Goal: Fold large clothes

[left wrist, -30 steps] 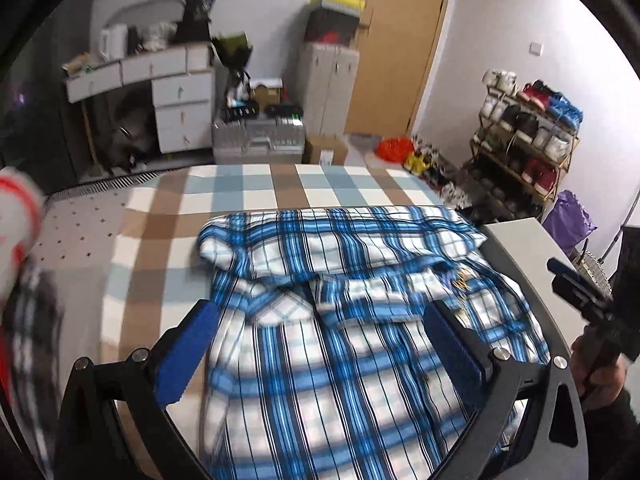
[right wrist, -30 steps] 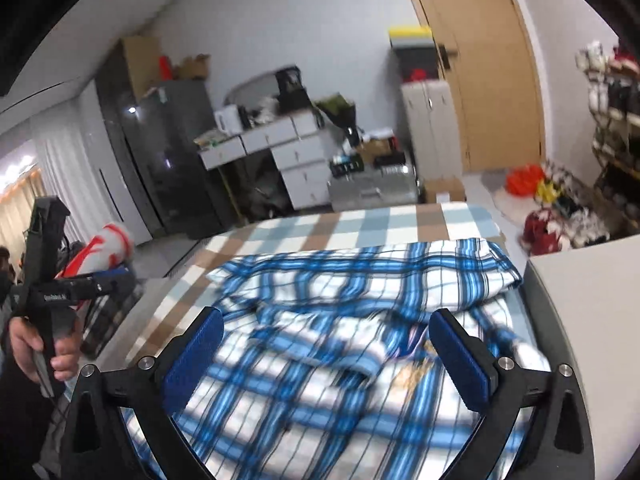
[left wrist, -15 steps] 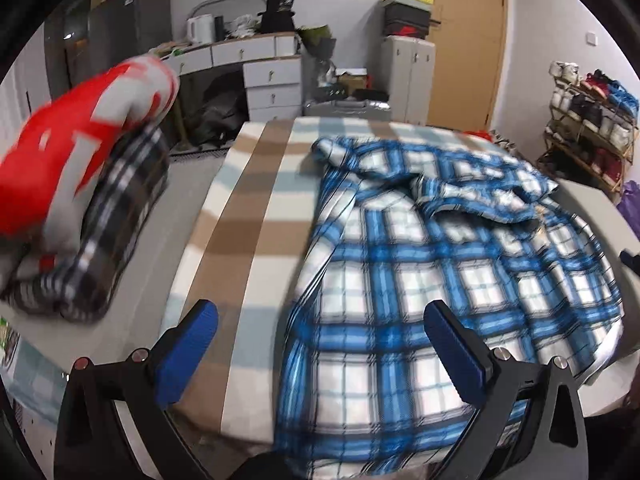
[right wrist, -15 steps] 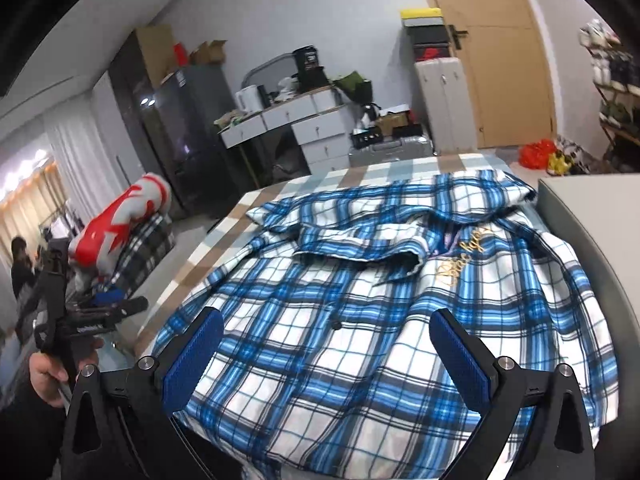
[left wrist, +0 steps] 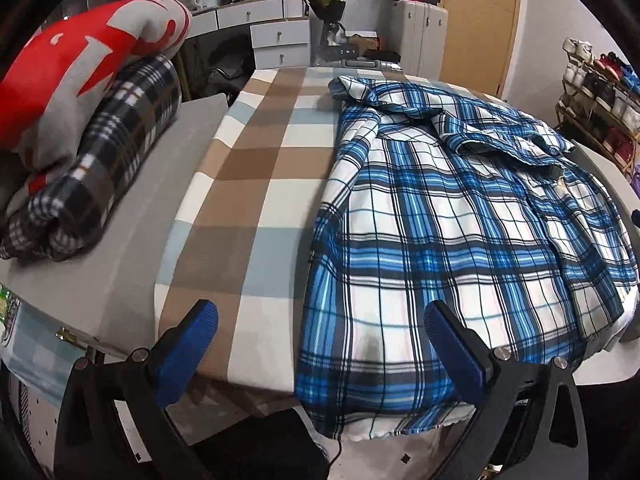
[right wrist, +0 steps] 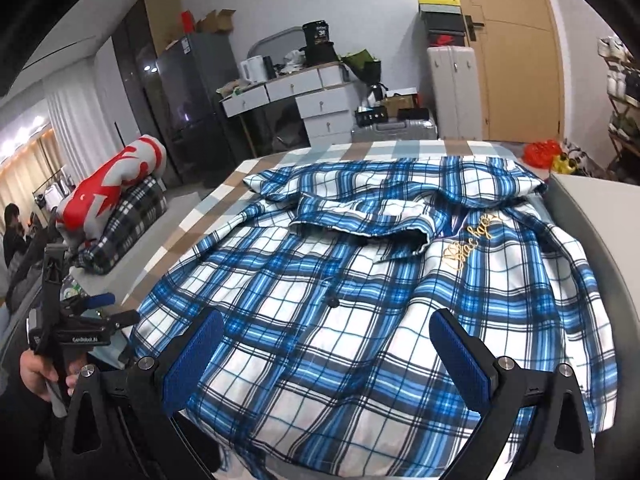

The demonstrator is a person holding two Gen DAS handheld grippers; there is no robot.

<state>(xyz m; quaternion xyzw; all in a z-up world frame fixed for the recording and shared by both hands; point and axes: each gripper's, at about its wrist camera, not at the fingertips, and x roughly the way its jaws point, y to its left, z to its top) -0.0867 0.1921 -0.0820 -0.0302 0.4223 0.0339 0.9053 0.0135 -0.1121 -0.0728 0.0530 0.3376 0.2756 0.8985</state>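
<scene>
Lying flat, plaid shirt (right wrist: 360,300) (grippers apart)

Shirt (left wrist: 460,240) showing blue, white, black plaid with gold script (right wrist: 472,244), cloth (left wrist: 256,184) showing brown, pale-blue, white checks, blanket (left wrist: 108,168) showing black-white plaid, pads (left wrist: 188,356) showing blue.

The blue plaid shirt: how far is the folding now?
Done: the blue plaid shirt lies spread face up on the checked cloth. In hand: nothing; the left gripper and right gripper are open. Left: every fold.
</scene>
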